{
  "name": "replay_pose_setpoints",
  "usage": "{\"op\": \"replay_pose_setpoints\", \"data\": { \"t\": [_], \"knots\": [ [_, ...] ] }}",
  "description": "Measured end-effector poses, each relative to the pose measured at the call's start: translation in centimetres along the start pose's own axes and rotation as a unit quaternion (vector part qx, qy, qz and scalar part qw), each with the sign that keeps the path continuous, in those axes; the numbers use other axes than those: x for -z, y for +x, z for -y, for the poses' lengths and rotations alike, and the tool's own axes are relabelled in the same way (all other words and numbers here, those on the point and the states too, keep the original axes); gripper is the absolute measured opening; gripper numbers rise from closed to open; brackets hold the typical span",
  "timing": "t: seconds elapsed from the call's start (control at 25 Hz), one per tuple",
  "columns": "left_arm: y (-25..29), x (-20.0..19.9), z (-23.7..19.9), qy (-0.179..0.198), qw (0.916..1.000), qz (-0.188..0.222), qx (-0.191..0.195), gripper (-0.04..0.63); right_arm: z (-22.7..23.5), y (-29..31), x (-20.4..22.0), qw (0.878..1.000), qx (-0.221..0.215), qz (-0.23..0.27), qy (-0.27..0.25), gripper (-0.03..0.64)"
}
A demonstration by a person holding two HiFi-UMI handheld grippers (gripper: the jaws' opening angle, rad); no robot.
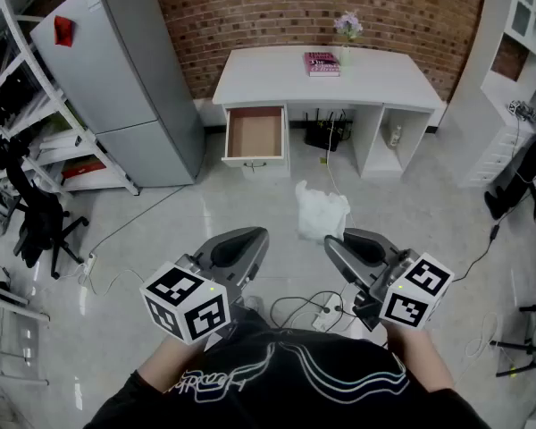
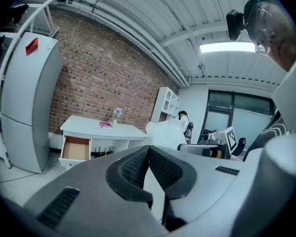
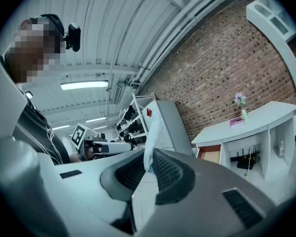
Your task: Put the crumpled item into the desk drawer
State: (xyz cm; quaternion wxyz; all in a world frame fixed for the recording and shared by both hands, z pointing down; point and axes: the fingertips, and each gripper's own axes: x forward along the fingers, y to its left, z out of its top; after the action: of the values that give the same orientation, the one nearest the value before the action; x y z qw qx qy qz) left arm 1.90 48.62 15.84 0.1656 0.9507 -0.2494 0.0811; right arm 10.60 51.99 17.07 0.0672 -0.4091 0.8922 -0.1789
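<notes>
The crumpled item (image 1: 322, 211) is a white, thin plastic wad hanging in the air over the floor. My right gripper (image 1: 330, 241) is shut on its lower edge; in the right gripper view the white sheet (image 3: 153, 130) rises from between the closed jaws (image 3: 149, 166). My left gripper (image 1: 260, 234) is beside it, shut with nothing held, its tips (image 2: 147, 150) together. The white desk (image 1: 375, 83) stands ahead against the brick wall, and its left drawer (image 1: 255, 135) is pulled open and looks bare inside. The drawer (image 3: 212, 154) also shows in the right gripper view.
A pink book (image 1: 322, 63) and a flower vase (image 1: 347, 30) sit on the desk. A grey fridge (image 1: 129, 79) stands to the left, with shelves and an office chair (image 1: 36, 217) beyond it. Cables and a power strip (image 1: 326, 312) lie at my feet. A white shelf unit (image 1: 514, 79) is at the right.
</notes>
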Motion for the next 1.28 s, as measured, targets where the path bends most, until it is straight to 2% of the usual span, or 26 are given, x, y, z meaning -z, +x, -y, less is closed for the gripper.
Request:
{"op": "replay_pose_setpoints", "data": {
  "t": [0.24, 0.44, 0.8, 1.04, 1.28],
  "knots": [
    [1.3, 0.4, -0.5, -0.006, 1.0000, -0.007, 0.001, 0.021, 1.4, 0.0, 0.3, 1.000, 0.004, -0.001, 0.008, 0.063],
    [2.3, 0.8, -0.8, -0.011, 0.9997, -0.012, 0.018, 0.021, 2.7, 0.4, 0.8, 1.000, 0.011, -0.004, 0.008, 0.063],
    [6.0, 2.0, -4.9, -0.032, 0.9988, -0.017, 0.034, 0.021, 6.9, 2.3, 2.2, 0.999, 0.023, 0.010, 0.030, 0.063],
    [9.1, 0.2, -11.5, -0.070, 0.9973, -0.006, 0.023, 0.021, 11.3, 7.3, 1.2, 0.998, 0.041, 0.008, 0.042, 0.063],
    [11.6, -0.8, -20.9, -0.088, 0.9956, -0.027, 0.018, 0.023, 15.9, 15.8, 1.1, 0.997, 0.049, -0.009, 0.065, 0.063]
  ]
}}
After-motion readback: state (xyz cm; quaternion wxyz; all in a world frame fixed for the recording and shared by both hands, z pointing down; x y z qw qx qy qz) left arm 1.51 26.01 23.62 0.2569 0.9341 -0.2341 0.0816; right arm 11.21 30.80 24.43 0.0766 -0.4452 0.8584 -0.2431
